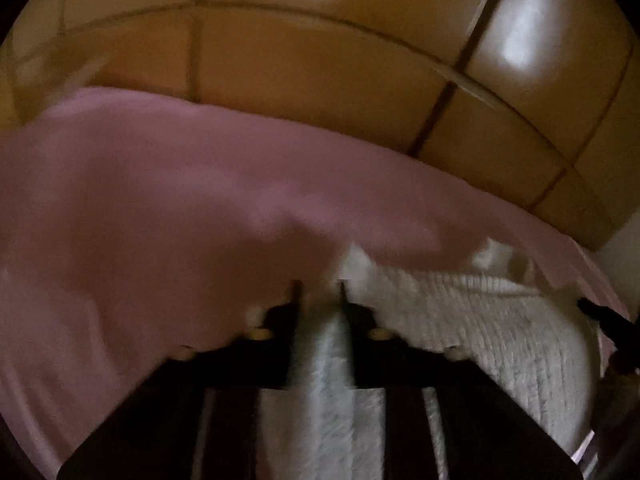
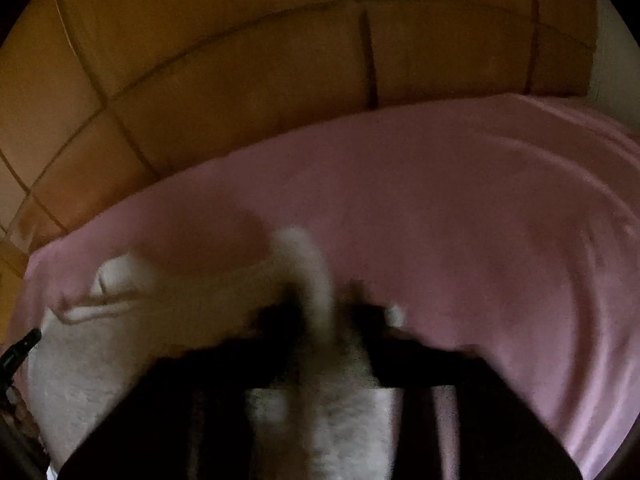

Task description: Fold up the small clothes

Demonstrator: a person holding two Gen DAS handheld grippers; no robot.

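White knit garment (image 1: 472,320) lies on the pink sheet (image 1: 168,208), which serves as the landmark: the garment sits at the near edge of the sheet, the tiled floor (image 1: 320,72) beyond the sheet's far edge. Left gripper (image 1: 318,296) hovers over the garment's left border, jaws parted to a narrow gap; a strip of white fabric shows in the gap, but whether the pads press it cannot be told, so it reads as released rather than held. Right gripper (image 2: 338,300) stands over the garment's right end, jaws moderately parted, a white fold (image 2: 308,264) rising up between them; motion blur hides any contact. Likely reason for this arrangement: each gripper has one end of the same edge, so the cloth can be carried over as a straight fold and laid down onto the sheet. Materials: garment is ribbed, thick, fuzzy knit, soft and limp, with a rolled hem (image 2: 100,308) toward the sheet's far side. Sheet is thin, smooth, faintly creased. Floor tiles are glossy, orange-brown, with dark grout lines.
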